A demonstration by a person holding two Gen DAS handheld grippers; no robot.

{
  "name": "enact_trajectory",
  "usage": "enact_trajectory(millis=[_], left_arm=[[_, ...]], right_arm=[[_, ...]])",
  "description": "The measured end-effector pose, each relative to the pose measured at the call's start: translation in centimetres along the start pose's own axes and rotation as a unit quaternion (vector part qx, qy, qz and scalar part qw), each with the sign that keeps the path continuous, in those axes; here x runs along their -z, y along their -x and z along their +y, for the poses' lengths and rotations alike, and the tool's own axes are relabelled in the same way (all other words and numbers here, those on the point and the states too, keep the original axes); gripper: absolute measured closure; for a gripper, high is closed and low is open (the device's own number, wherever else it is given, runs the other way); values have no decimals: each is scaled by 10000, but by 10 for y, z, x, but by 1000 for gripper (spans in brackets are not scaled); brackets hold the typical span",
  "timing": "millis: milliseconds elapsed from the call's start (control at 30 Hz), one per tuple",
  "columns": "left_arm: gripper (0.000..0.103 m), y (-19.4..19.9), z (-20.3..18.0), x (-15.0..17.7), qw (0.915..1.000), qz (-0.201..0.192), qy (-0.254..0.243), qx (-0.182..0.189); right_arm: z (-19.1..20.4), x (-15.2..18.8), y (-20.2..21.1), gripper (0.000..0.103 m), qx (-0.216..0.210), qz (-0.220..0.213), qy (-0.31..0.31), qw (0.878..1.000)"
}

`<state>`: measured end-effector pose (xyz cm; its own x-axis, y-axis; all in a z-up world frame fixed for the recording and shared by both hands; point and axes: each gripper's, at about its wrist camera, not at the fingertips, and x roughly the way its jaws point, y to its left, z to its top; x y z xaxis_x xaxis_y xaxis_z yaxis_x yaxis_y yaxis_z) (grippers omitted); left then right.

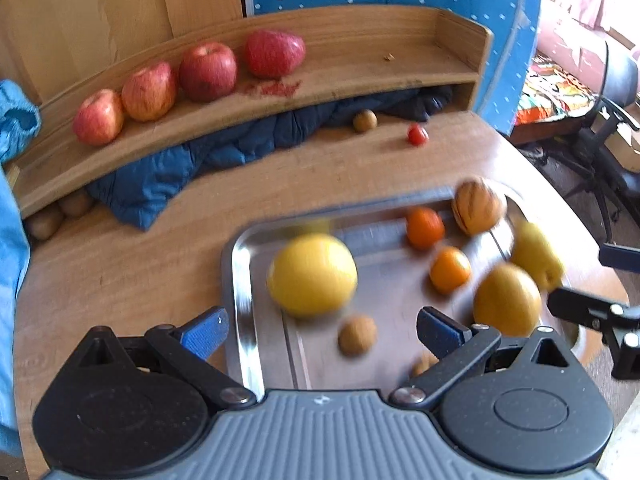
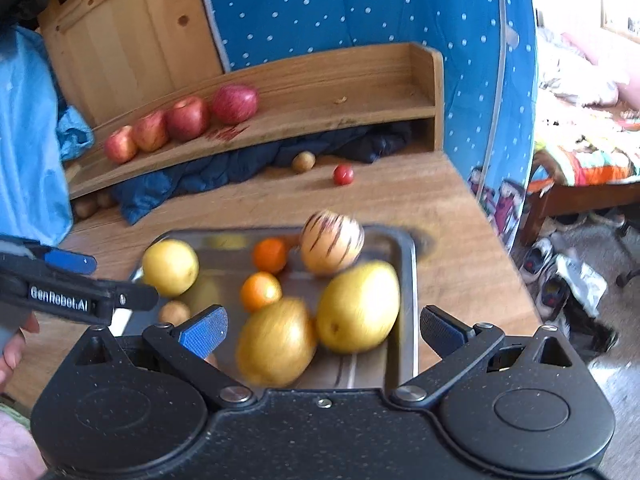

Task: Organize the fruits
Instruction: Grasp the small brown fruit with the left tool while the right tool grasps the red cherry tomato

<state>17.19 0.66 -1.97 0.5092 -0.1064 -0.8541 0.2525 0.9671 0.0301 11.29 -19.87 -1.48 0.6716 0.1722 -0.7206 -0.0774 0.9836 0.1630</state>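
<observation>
A steel tray (image 1: 244,300) (image 2: 408,280) on the wooden table holds a round yellow fruit (image 1: 312,274) (image 2: 170,266), two small oranges (image 1: 425,227) (image 2: 261,290), a striped melon (image 1: 478,206) (image 2: 332,242), two yellow pears (image 1: 506,300) (image 2: 358,306) and small brown kiwis (image 1: 357,335). Several red apples (image 1: 207,71) (image 2: 188,117) line the wooden shelf (image 1: 360,68) (image 2: 320,108). My left gripper (image 1: 322,330) hangs open over the tray's near edge, empty. My right gripper (image 2: 322,330) is open above the pears, holding nothing.
A small red tomato (image 1: 417,135) (image 2: 343,174) and a brown kiwi (image 1: 365,121) (image 2: 303,161) lie on the table behind the tray. A dark blue quilted cloth (image 1: 192,172) (image 2: 208,176) fills the space under the shelf. More kiwis (image 1: 60,214) sit at far left. The table edge drops off right.
</observation>
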Motion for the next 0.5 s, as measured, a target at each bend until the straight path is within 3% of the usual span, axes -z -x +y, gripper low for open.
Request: enact_trajectory(millis=[267, 500], left_arm=[[1, -43, -1, -63, 9997, -100, 167, 127], [1, -86, -17, -114, 9983, -320, 286, 388]], right_arm=[[-5, -33, -33, 1, 328, -371, 401, 9980], [-16, -61, -71, 1, 394, -285, 757, 9959]])
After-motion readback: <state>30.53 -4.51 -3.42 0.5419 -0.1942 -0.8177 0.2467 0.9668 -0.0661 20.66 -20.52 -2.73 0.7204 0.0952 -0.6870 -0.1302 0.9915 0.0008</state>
